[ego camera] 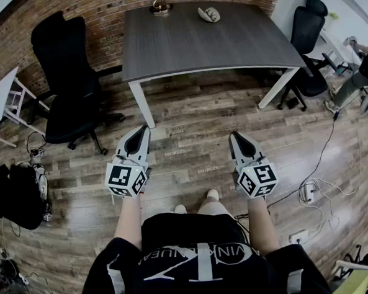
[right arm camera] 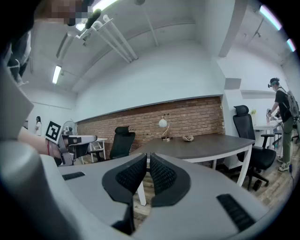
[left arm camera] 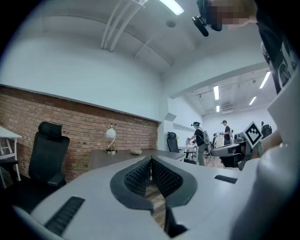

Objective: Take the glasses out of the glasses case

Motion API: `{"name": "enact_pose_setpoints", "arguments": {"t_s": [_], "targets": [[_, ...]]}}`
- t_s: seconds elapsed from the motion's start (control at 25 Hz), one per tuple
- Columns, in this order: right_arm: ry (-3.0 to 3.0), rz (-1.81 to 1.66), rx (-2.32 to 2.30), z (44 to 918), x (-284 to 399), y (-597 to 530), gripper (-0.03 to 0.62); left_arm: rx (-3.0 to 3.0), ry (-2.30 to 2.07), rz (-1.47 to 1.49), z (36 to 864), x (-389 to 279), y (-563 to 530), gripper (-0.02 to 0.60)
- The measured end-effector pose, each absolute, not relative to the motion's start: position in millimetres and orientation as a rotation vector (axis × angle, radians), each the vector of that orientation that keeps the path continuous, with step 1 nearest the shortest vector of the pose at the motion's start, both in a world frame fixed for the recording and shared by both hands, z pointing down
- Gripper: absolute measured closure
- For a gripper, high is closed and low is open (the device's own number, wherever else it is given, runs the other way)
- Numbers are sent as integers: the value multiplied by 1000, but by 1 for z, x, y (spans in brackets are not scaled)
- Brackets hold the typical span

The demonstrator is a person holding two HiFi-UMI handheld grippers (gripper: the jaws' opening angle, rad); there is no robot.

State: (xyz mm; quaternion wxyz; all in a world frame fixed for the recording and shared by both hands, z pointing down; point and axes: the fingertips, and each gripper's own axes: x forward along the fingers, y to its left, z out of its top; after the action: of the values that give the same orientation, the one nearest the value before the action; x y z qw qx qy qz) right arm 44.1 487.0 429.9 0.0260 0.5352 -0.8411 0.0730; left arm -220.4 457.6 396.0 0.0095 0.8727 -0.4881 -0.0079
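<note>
A small pale glasses case (ego camera: 209, 14) lies near the far edge of the dark grey table (ego camera: 227, 47); it also shows small on the tabletop as the case (left arm camera: 136, 152) and the case (right arm camera: 188, 138). No glasses are visible. My left gripper (ego camera: 146, 128) and right gripper (ego camera: 233, 134) are held over the wooden floor, well short of the table and pointing toward it. The left gripper (left arm camera: 151, 159) has its ribbed pads closed together with nothing between them. The right gripper (right arm camera: 148, 154) is likewise shut and holds nothing.
A desk lamp (ego camera: 160, 7) stands at the table's far edge, left of the case. A black office chair (ego camera: 68, 76) sits left of the table, another chair (ego camera: 308, 36) to its right. Cables and a power strip (ego camera: 308, 193) lie on the floor at the right. People stand in the background (left arm camera: 200, 140).
</note>
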Motion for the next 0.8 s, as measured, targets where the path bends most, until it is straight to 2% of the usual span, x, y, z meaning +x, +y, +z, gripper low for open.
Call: {"name": "enact_pose_setpoints", "arguments": {"t_s": [0.8], "targets": [[-2594, 272, 1673, 432, 5, 456, 557, 2714, -1537, -23, 401, -261, 439, 563]]}}
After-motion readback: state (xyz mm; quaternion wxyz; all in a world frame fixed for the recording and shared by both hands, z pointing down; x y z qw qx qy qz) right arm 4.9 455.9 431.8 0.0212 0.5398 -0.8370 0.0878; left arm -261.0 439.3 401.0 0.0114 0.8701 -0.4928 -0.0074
